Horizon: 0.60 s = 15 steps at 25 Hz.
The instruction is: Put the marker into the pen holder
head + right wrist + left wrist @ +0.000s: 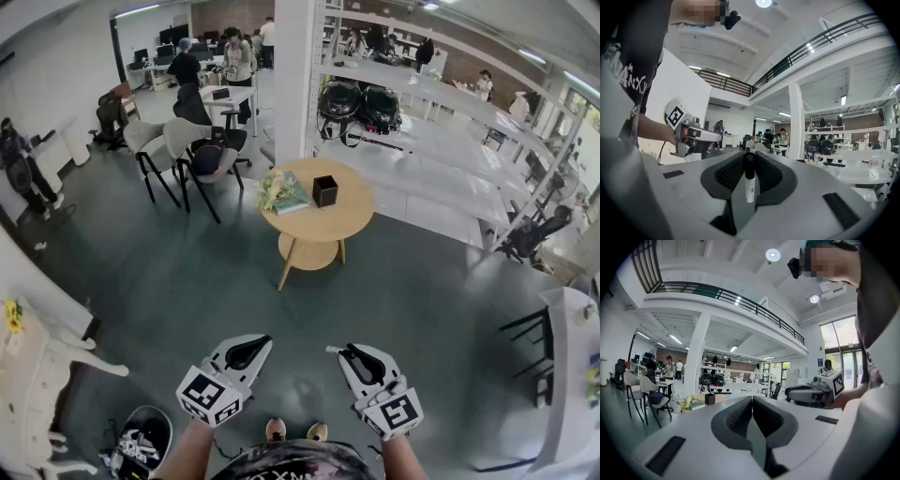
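Observation:
A white marker with a black cap [749, 180] stands between the pads of my right gripper [749, 157], which is shut on it. In the head view the right gripper [349, 354] is low and right of centre, with a white end of the marker [331, 350] poking out to the left. My left gripper [255, 343] hangs beside it, shut with nothing between its pads [740, 416]. The black pen holder [324, 190] stands on a round wooden table [337, 220] well ahead of both grippers, and shows small in the left gripper view as pen holder [709, 399].
Flowers and a green book [281, 194] lie on the table left of the holder. Chairs [178, 150] stand to its left, a white pillar [295, 75] behind it and long white shelves [441, 159] to the right. A white cabinet [33, 375] and a bag [141, 441] are near left. People stand far back.

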{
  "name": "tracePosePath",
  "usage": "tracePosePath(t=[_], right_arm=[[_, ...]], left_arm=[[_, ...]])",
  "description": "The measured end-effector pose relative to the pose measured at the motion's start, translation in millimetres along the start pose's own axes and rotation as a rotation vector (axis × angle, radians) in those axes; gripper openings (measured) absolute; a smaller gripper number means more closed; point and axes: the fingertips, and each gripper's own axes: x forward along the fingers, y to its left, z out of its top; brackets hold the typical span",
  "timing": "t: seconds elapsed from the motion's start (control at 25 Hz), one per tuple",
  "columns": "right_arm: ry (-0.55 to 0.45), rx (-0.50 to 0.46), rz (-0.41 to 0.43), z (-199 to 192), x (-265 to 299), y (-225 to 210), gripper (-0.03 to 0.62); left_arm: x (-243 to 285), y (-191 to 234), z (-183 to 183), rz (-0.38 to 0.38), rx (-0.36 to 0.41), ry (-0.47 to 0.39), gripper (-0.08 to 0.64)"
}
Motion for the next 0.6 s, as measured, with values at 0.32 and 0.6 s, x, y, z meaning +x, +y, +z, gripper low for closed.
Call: tracePosePath(t=[0.32, 0.6], right_arm=[[-0.008, 0.002, -0.006, 4.6, -5.6, 0.0, 0.077], [-0.014, 0.002, -0.006, 5.6, -8.2, -0.7, 0.077]], left_arm=[[2.9, -7.0, -0.5, -0.01, 0.005, 0.002, 0.021], [2.7, -8.9, -0.2, -0.008, 0.004, 0.002, 0.021]])
